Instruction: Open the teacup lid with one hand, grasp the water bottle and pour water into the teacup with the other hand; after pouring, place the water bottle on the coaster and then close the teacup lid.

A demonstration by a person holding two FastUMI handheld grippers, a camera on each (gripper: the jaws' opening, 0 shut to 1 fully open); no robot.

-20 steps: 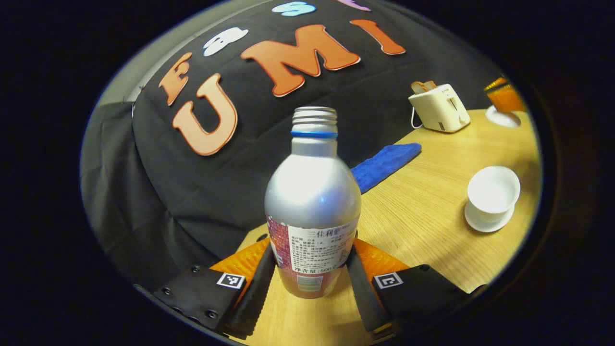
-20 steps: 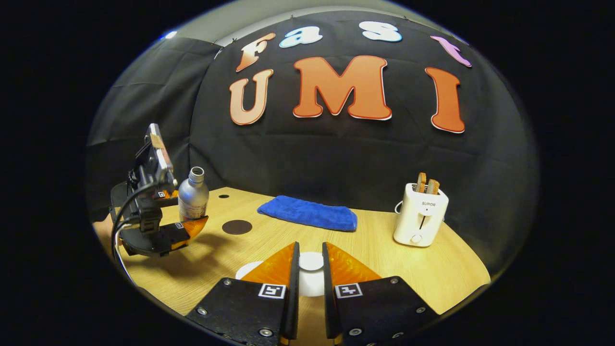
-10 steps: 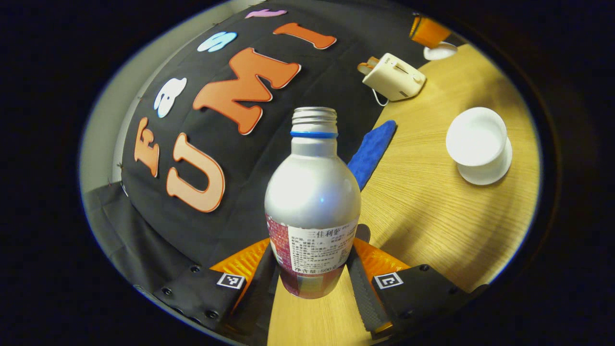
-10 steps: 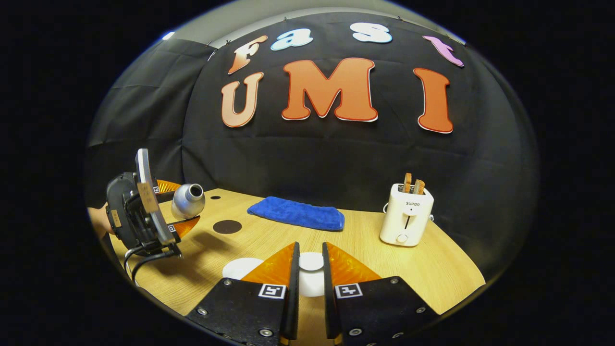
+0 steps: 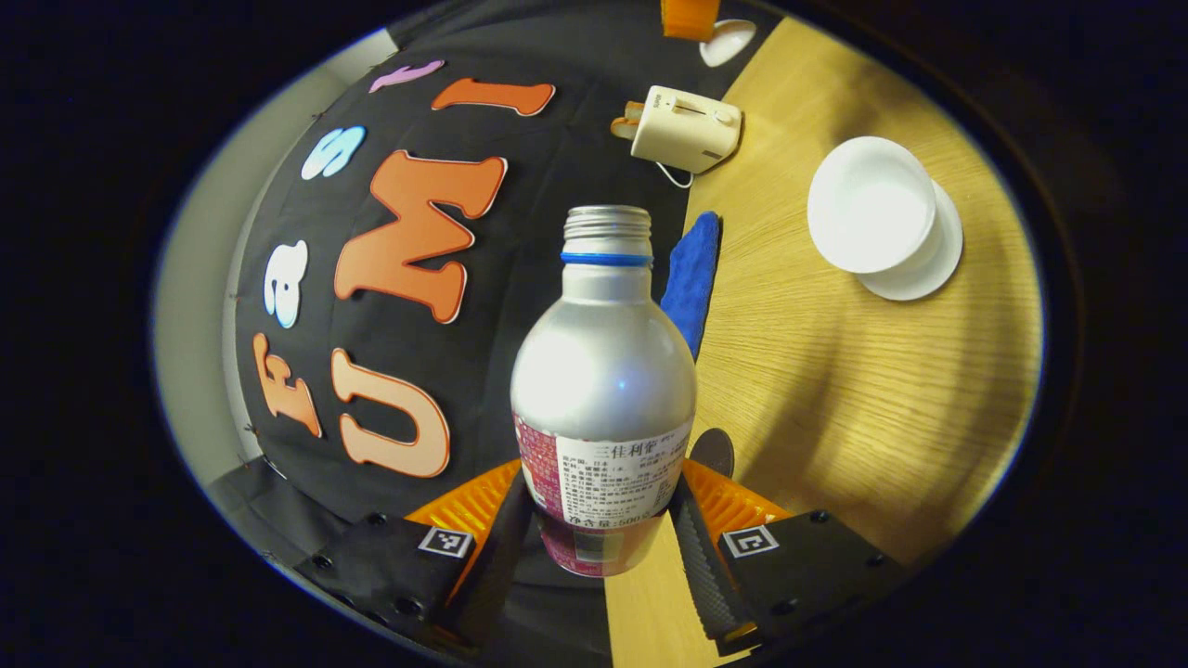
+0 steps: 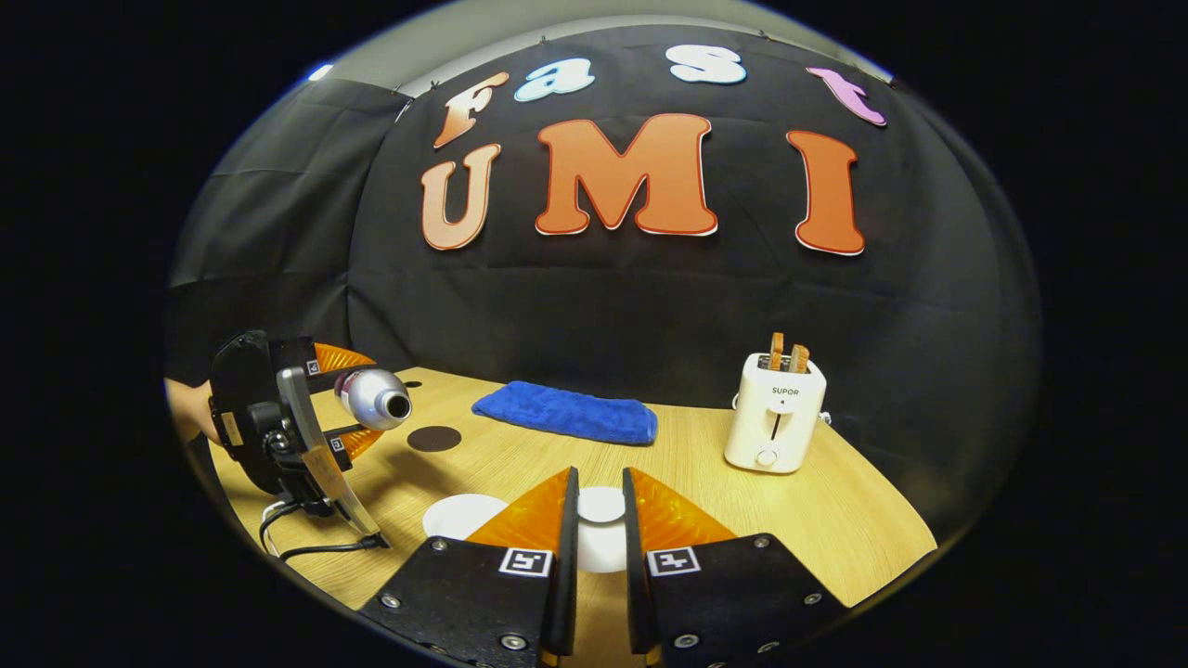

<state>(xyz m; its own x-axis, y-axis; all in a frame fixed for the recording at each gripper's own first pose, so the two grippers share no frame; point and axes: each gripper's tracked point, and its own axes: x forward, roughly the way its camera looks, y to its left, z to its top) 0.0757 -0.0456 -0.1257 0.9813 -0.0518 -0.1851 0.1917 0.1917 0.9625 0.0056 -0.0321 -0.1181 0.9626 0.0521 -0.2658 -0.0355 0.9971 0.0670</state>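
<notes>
My left gripper (image 5: 601,496) is shut on a silver water bottle (image 5: 603,380) with no cap, gripped low on its label. In the right gripper view that left gripper (image 6: 357,401) holds the bottle (image 6: 371,397) nearly on its side above the table, mouth (image 6: 399,405) pointing right. The white teacup (image 5: 871,206) stands uncovered on its saucer (image 5: 933,264); its rim (image 6: 462,515) shows beside my right finger. My right gripper (image 6: 600,478) is shut on the white teacup lid (image 6: 600,507). A dark round coaster (image 6: 433,438) lies on the table below the bottle.
A blue towel (image 6: 566,414) lies along the back of the wooden table (image 6: 835,520). A white toaster (image 6: 775,413) with two slices of toast stands at the back right. A cable (image 6: 316,547) trails from the left gripper near the table's front edge.
The left gripper has tipped the bottle from upright to nearly on its side, mouth toward the teacup. The right gripper has kept the lid in place.
</notes>
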